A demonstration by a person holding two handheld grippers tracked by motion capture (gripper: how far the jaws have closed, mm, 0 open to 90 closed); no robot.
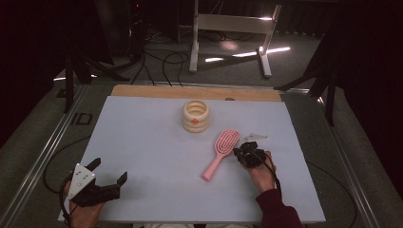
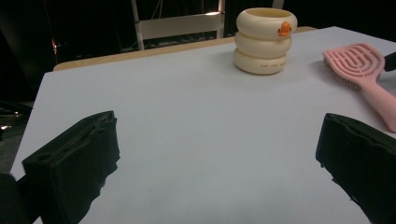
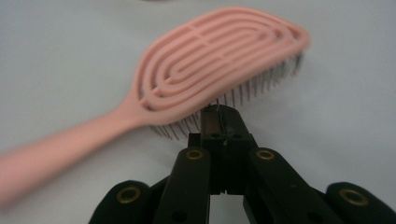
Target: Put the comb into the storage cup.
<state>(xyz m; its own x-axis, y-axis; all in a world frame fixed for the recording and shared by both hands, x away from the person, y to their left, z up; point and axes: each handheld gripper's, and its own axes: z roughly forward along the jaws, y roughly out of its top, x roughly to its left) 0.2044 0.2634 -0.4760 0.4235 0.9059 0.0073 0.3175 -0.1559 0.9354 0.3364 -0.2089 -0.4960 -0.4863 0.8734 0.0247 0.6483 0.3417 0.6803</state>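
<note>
Where the pale blue-grey sheet covering the desk (image 1: 142, 142) reaches toward its right edge, a pink plastic hairbrush with a vented, looped oval head (image 1: 220, 153) is seen lying flat, bristles down. Its head points toward the far edge and its slim handle runs back toward the near edge, slightly leftward. The back of the head is formed of concentric open loops, and dark, fine bristles are visible beneath its rim in the right gripper view.

The right gripper (image 3: 219, 116) is held low at the right side of the brush head, its black jaws pressed together with their tips at the bristles; whether anything is pinched between them cannot be told. The left gripper (image 1: 110, 172) is held near the near-left corner of the desk, its jaws spread wide with only bare sheet between them.

A cream-coloured holder shaped like three stacked rings, marked with a small orange spot (image 1: 196, 115), stands upright near the middle of the far edge, apart from the brush. A small pale flat object (image 1: 257, 137) lies just beyond the right gripper; its nature cannot be made out.
</note>
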